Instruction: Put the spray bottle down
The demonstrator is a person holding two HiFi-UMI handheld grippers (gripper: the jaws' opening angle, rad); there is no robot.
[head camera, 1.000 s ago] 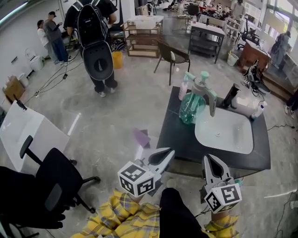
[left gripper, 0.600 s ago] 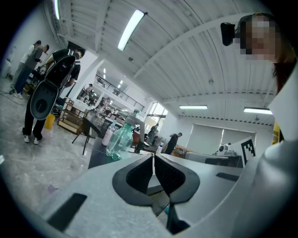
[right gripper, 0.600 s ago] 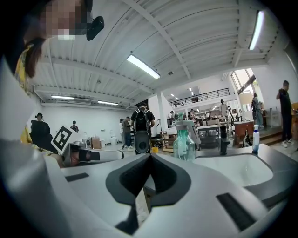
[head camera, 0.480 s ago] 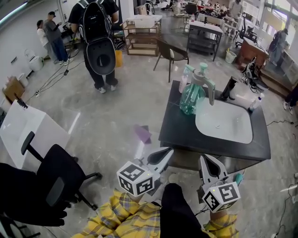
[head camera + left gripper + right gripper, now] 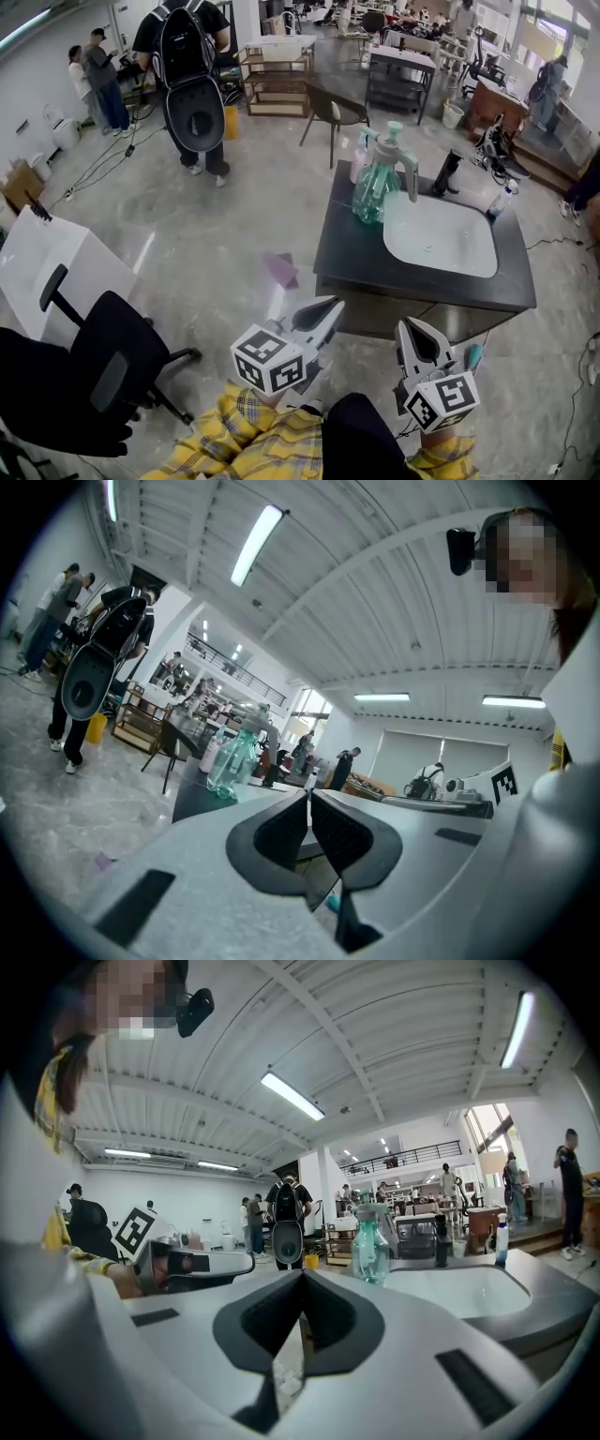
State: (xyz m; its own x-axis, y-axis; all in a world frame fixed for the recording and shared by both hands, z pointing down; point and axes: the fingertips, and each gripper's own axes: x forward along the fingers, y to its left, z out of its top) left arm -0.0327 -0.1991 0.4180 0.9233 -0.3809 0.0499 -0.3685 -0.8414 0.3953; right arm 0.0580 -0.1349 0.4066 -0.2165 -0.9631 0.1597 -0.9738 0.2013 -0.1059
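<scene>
The spray bottle [image 5: 375, 183], clear green with a white and green pump head, stands upright on the far left corner of the dark counter [image 5: 356, 262], beside the white sink basin [image 5: 441, 239]. Both grippers hang well short of the counter's near edge, apart from the bottle. My left gripper [image 5: 326, 311] is shut and empty. My right gripper [image 5: 418, 334] is also shut with nothing in it. In the left gripper view the bottle [image 5: 230, 761] shows far beyond the shut jaw tips [image 5: 309, 799]. The right gripper view has the bottle [image 5: 368, 1246] past its closed tips [image 5: 300, 1274].
A black faucet [image 5: 448, 173] and a small bottle [image 5: 500, 202] stand behind the basin, and a white bottle [image 5: 358, 161] behind the spray bottle. A black office chair [image 5: 103, 366] is at my left. A person with a backpack [image 5: 192, 75] stands across the floor.
Both grippers have drawn back from the counter, so the counter and bottle sit farther off and higher in the head view. The bottle has stayed put and both grippers stayed shut.
</scene>
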